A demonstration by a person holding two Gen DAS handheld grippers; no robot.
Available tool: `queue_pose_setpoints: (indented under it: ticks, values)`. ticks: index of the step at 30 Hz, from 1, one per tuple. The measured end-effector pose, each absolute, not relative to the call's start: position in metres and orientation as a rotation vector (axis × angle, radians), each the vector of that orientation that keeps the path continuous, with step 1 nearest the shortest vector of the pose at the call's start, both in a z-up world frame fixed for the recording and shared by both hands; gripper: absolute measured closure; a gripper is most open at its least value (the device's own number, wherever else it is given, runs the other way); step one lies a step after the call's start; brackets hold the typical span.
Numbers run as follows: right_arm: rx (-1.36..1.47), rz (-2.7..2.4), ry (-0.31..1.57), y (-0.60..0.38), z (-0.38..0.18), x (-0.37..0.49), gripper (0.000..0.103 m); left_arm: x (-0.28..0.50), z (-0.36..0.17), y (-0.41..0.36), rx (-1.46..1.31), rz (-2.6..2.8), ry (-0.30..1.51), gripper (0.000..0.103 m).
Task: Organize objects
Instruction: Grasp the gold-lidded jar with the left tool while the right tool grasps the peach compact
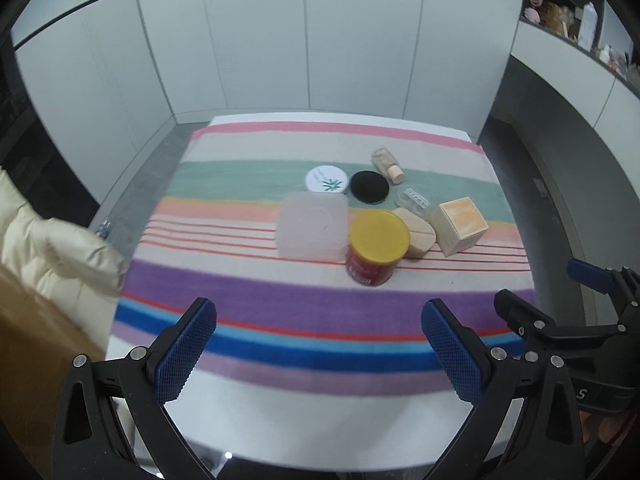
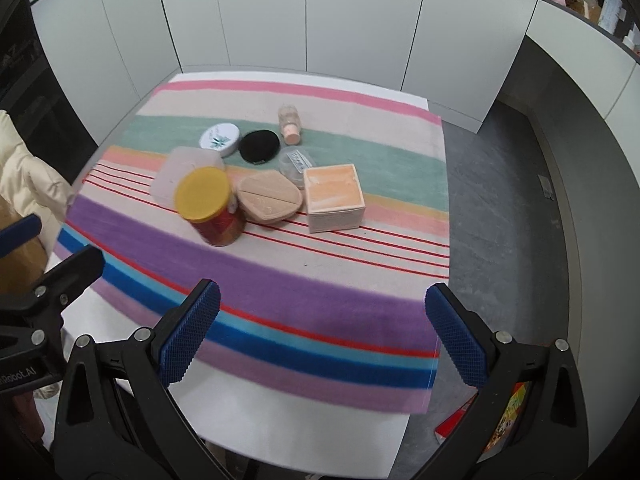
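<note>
A cluster of objects sits mid-table on a striped cloth (image 1: 248, 304): a translucent lidded box (image 1: 312, 226), a red jar with a yellow lid (image 1: 378, 246), a beige sponge (image 1: 416, 232), an orange-topped carton (image 1: 462, 224), a white round tin (image 1: 326, 179), a black round puff (image 1: 369, 187), a small clear jar (image 1: 414, 200) and a small bottle lying down (image 1: 386, 164). My left gripper (image 1: 320, 348) is open and empty above the near edge. My right gripper (image 2: 320, 340) is open and empty, also near the front; the jar (image 2: 210, 206) and carton (image 2: 334, 198) lie ahead.
A cream padded jacket (image 1: 52, 248) hangs over a brown chair at the left. White cabinet doors (image 1: 304, 40) stand behind the table. Grey floor lies to the right, with a colourful package (image 2: 508, 412) on it. Shelves with clutter (image 1: 568, 8) are at top right.
</note>
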State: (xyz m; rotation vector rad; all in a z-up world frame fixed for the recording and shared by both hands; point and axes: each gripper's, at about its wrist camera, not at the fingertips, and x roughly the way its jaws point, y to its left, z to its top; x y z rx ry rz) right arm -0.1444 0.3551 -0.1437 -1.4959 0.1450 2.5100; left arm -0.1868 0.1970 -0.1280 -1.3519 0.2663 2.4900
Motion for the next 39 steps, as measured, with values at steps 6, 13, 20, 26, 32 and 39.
queue_pose_setpoints:
  ticks: [6,13,20,26,32,39]
  values:
    - [-1.501,2.472,0.233,0.377,-0.171,-0.164,0.0,-0.211,-0.163,0.216,-1.392,2.453,0.279,0.004]
    - [-1.539,2.425,0.245,0.393,-0.202,-0.186,0.0,-0.234,-0.198,0.234,-1.445,2.407,0.276,0.007]
    - [-1.544,2.467,0.212,0.405,-0.222,-0.207,0.004,-0.252,-0.221,0.25,-1.446,2.387,0.258,0.015]
    - [-1.558,2.501,0.251,0.412,-0.24,-0.225,0.008,-0.264,-0.233,0.261,-1.453,2.399,0.224,0.021]
    - [-1.542,2.551,0.277,0.408,-0.242,-0.238,0.026,-0.269,-0.235,0.266,-1.473,2.359,0.183,0.047]
    - [-1.518,2.592,0.211,0.396,-0.228,-0.238,0.048,-0.263,-0.222,0.269,-1.444,2.389,0.183,0.048]
